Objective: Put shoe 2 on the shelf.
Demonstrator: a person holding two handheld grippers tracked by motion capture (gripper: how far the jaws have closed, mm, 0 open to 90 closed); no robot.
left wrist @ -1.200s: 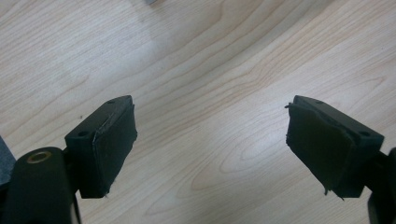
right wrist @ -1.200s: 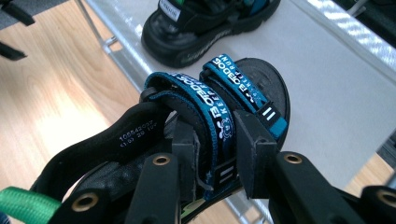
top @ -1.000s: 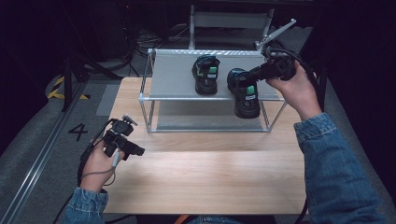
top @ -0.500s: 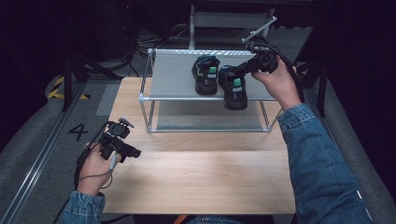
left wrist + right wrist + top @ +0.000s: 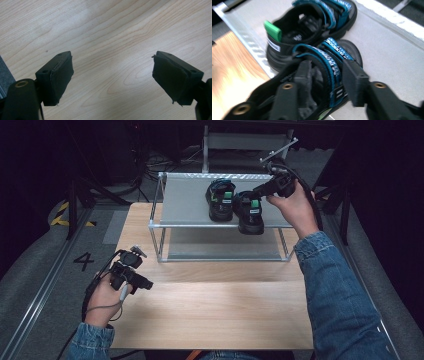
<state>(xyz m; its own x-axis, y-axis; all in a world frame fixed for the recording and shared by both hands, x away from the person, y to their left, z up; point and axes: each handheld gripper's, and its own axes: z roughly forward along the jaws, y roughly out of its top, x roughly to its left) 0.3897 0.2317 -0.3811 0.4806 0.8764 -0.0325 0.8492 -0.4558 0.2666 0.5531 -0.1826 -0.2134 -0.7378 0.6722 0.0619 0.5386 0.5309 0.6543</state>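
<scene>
- The right gripper (image 5: 263,190) clamps the near side wall of a black sandal (image 5: 250,211), which sits at the front edge of the rack's top shelf (image 5: 186,202), heel overhanging.
- Beside it stands the second sandal (image 5: 220,199).
- Judgement: slide it back from the edge before releasing.
- The left gripper (image 5: 112,80) hangs wide open and empty over the tabletop (image 5: 220,315) near its left edge.

On the grey top shelf of a metal rack (image 5: 185,202), two black sandals sit side by side. The right gripper (image 5: 264,190) meets the nearer sandal (image 5: 250,212); the left gripper (image 5: 131,275) hovers over the wooden table (image 5: 215,310).
</scene>
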